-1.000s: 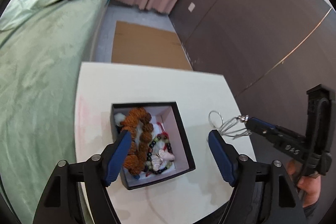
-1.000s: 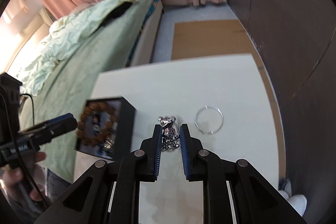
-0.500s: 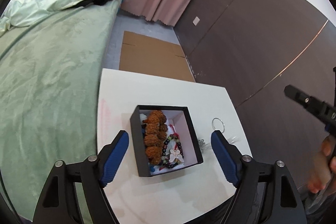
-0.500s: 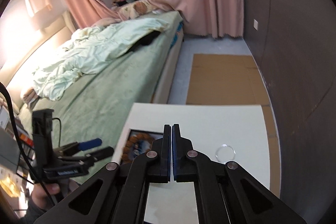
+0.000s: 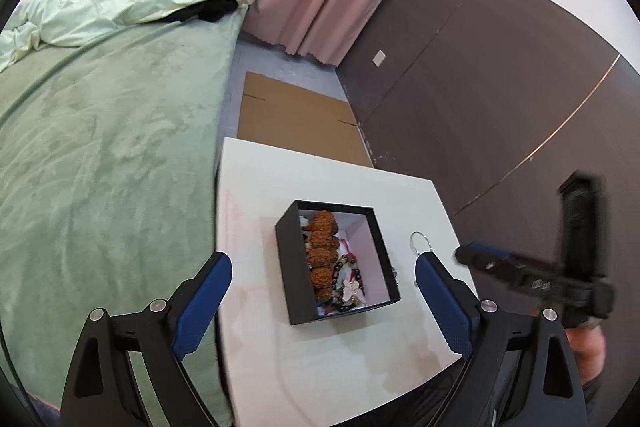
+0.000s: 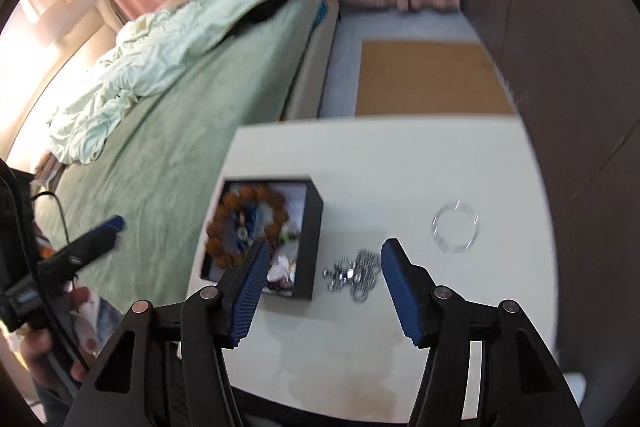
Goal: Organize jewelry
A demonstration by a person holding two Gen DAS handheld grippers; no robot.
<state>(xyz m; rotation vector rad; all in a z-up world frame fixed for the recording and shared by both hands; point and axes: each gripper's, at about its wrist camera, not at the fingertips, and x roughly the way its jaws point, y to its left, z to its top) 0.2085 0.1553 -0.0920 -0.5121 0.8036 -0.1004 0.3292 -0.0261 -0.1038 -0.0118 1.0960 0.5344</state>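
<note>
**Silver chain lying just ahead of your right gripper**
Your right gripper, empty, is opening over the crumpled silver metal chain, lying on the white table just beside the black square jewelry box; left gripper is opening wide, farther off.

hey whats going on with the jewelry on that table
A person with a gripper in each hand is sorting jewelry into a black box on a white table. The box already holds a brown bead bracelet and other beaded pieces. A silver chain and a thin silver ring lie on the table beside it. The right tool hangs over the chain, jaws opening, gripping nothing. The left tool is also empty, jaws opening.
</note>
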